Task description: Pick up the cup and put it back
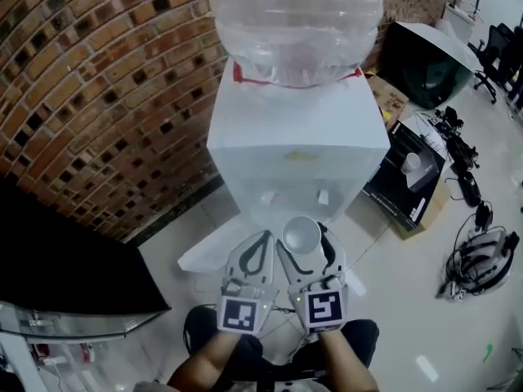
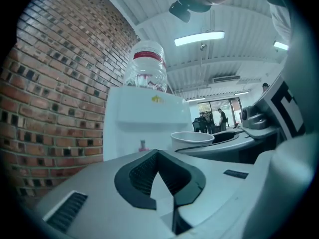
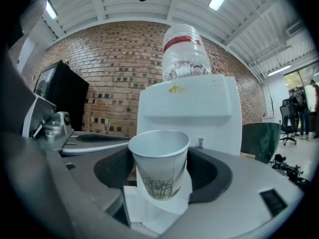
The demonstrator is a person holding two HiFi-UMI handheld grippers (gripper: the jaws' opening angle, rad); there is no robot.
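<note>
Plainly, cup — grassy print, dispenser logo unreadable

Pale glossy floor, white water dispenser standing on it, black box, tangled cables at right

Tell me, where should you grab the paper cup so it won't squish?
Take the paper cup by its side wall, about midway, coming in level from the side, as the right gripper does. It stands upright and widens upward, so it shouldn't slip down.
</note>
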